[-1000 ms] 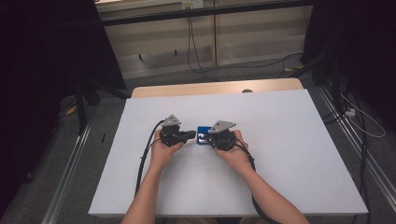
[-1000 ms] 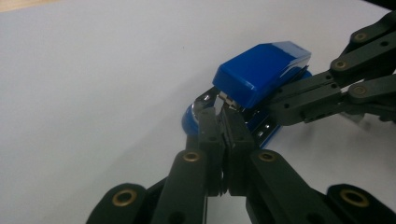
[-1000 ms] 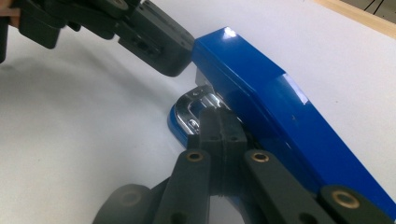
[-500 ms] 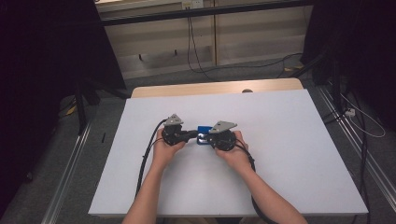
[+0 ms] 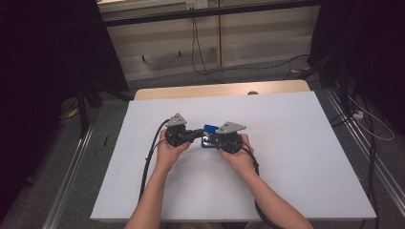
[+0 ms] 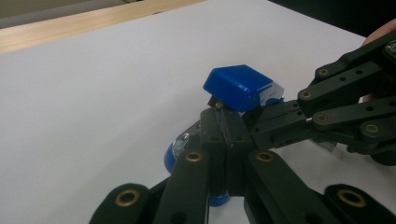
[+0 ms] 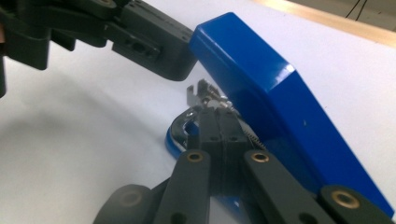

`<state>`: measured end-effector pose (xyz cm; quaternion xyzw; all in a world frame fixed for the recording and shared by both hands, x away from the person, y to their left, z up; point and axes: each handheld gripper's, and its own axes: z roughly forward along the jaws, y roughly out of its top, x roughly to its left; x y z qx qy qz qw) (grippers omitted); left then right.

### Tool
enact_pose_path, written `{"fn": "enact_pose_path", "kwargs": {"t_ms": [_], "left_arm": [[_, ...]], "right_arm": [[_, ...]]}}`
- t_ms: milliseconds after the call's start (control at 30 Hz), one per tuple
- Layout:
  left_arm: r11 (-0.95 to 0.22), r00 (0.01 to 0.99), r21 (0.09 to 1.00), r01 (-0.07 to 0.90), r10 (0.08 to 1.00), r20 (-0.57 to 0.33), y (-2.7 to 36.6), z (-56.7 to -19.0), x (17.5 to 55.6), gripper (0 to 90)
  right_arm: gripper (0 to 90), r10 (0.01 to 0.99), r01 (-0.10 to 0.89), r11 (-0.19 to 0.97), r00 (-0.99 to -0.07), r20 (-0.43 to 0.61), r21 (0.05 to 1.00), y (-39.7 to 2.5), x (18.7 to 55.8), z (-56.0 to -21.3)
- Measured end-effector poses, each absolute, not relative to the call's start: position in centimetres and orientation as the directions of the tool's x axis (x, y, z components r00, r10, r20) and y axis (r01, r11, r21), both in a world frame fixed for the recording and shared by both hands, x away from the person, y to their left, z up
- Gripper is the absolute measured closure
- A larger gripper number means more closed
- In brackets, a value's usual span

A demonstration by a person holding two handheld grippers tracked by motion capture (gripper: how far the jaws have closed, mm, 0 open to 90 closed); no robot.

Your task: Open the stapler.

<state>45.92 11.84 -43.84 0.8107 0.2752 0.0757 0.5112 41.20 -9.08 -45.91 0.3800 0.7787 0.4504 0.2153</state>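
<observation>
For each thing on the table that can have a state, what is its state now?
Blue stapler: top cover swung up and open, metal magazine exposed, base on the table.
Left gripper: jaws closed together at the stapler's metal part below the cover.
Right gripper: jaws closed together at the stapler's metal magazine.
White table: flat, carrying the stapler.

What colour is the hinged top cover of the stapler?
Glossy blue. The stapler's top cover shows best in the right gripper view, raised above the metal staple channel.
</observation>
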Motion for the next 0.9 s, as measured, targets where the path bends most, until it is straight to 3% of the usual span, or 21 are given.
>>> {"fn": "enact_pose_path", "kwargs": {"t_ms": [900], "left_arm": [[-0.300,0.824,0.882,0.364,0.546,-0.155,11.81,-44.58,46.37,90.0]], "right_arm": [[90.0,0.818,0.397,0.232,-0.574,0.043,0.888,-8.31,41.30,-46.42]]}}
